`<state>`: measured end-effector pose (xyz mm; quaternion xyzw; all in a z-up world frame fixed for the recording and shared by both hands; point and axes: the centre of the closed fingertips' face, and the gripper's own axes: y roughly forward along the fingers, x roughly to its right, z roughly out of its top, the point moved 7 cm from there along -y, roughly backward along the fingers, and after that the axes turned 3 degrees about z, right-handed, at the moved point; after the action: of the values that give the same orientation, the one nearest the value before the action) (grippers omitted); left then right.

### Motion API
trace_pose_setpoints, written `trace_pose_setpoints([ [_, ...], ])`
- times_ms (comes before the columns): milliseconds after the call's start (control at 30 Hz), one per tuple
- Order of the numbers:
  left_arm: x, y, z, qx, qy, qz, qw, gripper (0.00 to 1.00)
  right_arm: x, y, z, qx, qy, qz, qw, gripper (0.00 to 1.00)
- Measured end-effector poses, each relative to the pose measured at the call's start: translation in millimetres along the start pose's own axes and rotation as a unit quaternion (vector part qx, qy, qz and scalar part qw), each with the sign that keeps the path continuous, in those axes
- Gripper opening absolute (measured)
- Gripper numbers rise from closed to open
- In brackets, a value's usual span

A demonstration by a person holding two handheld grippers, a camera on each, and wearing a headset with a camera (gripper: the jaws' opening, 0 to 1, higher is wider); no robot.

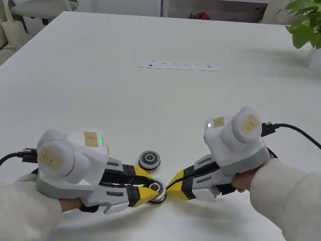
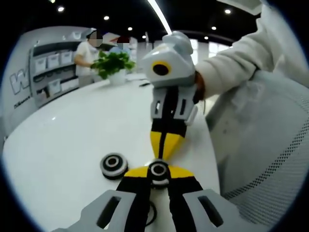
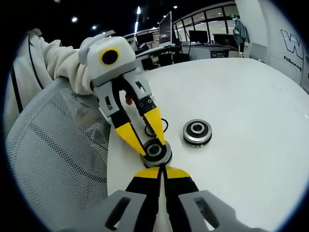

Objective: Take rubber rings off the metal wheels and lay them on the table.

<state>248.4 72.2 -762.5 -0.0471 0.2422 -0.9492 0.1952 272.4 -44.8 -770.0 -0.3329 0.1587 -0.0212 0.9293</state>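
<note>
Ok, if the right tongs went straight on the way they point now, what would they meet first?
The metal wheel clamped in the left tongs. The right tongs sit tip-first at its rim, touching or very nearly. Straight past the wheel lies the body of the left tongs.

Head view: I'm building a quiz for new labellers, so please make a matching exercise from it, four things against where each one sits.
Things
1. wheel at the gripper tips
2. second wheel
3. power strip
4. plant

Places
A. top right corner of the view
B. flat on the table, far beyond the grippers
C. between the jaws of the left gripper, with the closed tips of the right gripper at its rim
D. loose on the table, just beyond the grippers

Pairs: 1-C, 2-D, 3-B, 4-A
</note>
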Motion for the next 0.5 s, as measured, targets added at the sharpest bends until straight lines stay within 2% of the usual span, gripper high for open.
trace_pose_setpoints([
  [233, 0.7, -0.9, 0.7, 0.000, 0.001, 0.001, 1.0000, 0.14, 2.8, -6.2, 3.4, 0.016, 0.044, 0.002, 0.9989, 0.00],
  [400, 2.2, -0.9, 1.4, 0.001, 0.003, -0.001, 1.0000, 0.14, 2.1, -7.4, 2.6, 0.021, 0.091, 0.010, 0.9956, 0.00],
  [500, 2.3, -1.2, 1.7, 0.001, 0.004, -0.001, 1.0000, 0.14, 3.2, -8.8, 2.7, 0.027, 0.106, 0.012, 0.9939, 0.00],
])
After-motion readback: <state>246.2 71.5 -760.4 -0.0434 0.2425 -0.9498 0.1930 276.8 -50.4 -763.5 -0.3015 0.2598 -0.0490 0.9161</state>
